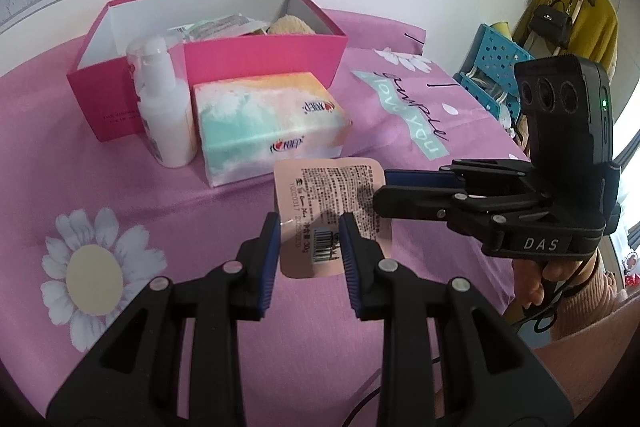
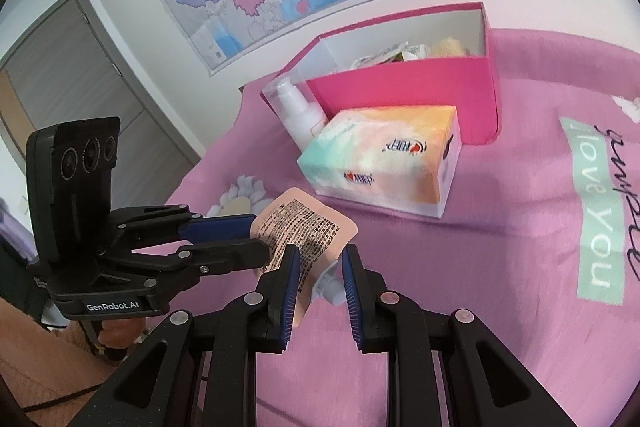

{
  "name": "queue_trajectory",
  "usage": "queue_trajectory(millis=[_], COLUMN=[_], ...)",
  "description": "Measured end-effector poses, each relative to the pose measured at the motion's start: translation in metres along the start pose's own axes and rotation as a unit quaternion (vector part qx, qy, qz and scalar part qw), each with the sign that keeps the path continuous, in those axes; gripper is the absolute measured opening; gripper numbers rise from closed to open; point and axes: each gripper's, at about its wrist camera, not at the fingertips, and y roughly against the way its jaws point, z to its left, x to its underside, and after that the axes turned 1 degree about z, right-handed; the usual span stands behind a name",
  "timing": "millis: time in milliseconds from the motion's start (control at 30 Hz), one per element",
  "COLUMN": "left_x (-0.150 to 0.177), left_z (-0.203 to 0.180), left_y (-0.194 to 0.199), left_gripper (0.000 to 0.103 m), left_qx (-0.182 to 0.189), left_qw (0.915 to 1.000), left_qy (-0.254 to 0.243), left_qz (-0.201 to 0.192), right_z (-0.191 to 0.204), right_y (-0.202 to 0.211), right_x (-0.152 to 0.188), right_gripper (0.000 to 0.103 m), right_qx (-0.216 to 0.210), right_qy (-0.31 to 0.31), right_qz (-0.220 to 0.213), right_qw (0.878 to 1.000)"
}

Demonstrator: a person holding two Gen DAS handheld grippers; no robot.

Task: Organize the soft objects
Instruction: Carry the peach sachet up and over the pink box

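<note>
A flat pink pouch (image 1: pixel 328 187) printed with black text and a barcode hangs above the pink bedsheet (image 1: pixel 160 187), held from two sides. My left gripper (image 1: pixel 310 223) is shut on its lower left part. From the right, my right gripper (image 1: pixel 380 187) reaches in and is shut on the pouch's right edge. In the right wrist view the pouch (image 2: pixel 304 223) lies between my right gripper (image 2: pixel 322 255) fingers, its white spout (image 2: pixel 332 287) low in the gap, while the left gripper (image 2: pixel 260 237) pinches its left corner. Behind stands an open pink box (image 1: pixel 260 55) holding packets and a yellow sponge.
A pastel tissue pack (image 1: pixel 260 123) and a white pump bottle (image 1: pixel 164 107) stand in front of the box. A blue perforated crate (image 1: pixel 496 59) sits off the bed's right edge. A person's hand (image 1: pixel 532 279) grips the right handle. A map covers the wall behind.
</note>
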Motion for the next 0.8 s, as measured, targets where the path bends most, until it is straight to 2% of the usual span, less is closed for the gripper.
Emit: queue_trajectory(millis=[800], left_x=[-0.022], left_z=[0.001], left_y=[0.005], left_gripper=[0.031], left_qx=[-0.013], left_qw=[0.9996], left_qy=[-0.001], left_qz=[-0.026], right_z=[-0.002], right_y=[0.010], right_x=[-0.028], right_gripper=[0.022], right_qx=[0.001], right_qy=[0.016], right_qz=[-0.026], right_qw=[1.000])
